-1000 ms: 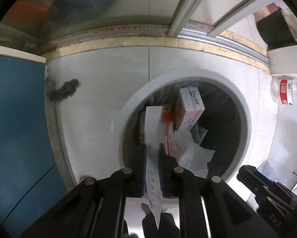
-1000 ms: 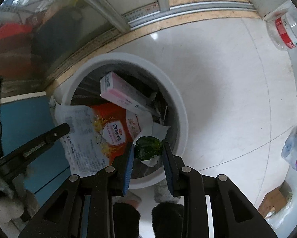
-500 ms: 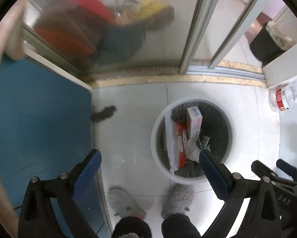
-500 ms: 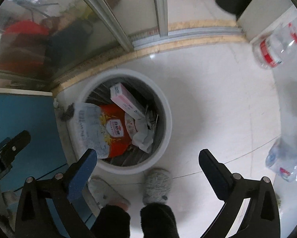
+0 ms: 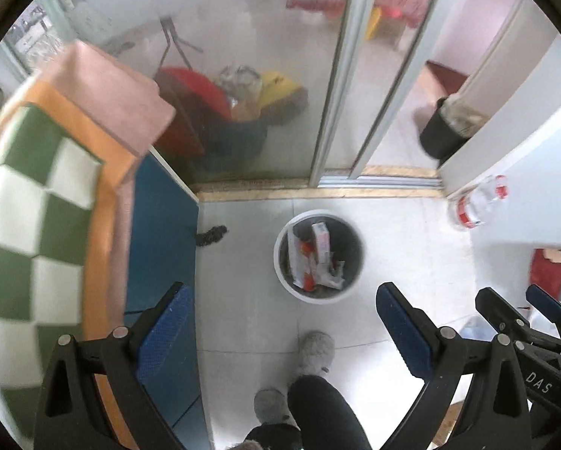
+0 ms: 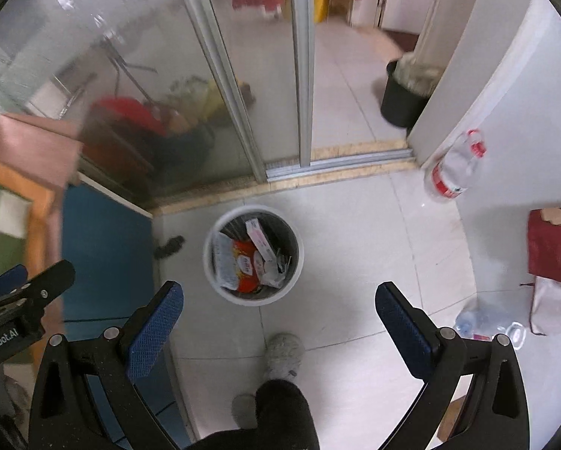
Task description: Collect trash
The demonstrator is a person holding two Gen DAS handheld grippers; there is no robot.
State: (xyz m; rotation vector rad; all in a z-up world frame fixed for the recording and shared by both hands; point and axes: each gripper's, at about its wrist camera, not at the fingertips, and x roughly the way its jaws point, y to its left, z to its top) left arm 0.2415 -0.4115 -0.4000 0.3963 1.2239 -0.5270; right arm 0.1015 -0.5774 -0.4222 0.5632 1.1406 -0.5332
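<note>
A round white trash bin (image 5: 286,281) stands on the tiled floor below me; it also shows in the right wrist view (image 6: 209,270). Inside lie a pink-and-white box (image 5: 321,242), an orange packet (image 6: 244,262), a printed receipt (image 6: 224,258) and crumpled paper. My left gripper (image 5: 284,332) is open and empty, high above the bin. My right gripper (image 6: 279,328) is open and empty, also high above it. Each gripper shows at the edge of the other's view.
A blue cabinet side (image 5: 160,232) with a checkered cloth (image 5: 36,206) on top stands at left. Glass sliding doors (image 6: 205,75) lie beyond. Plastic bottles (image 6: 454,168) (image 6: 486,322), a dark clump (image 5: 211,234), a black bin (image 6: 402,101) and my slippered feet (image 6: 284,352) are on the floor.
Both grippers let go of the paper strip and the green scrap over the bin, opened wide, and rose far above the bin.
</note>
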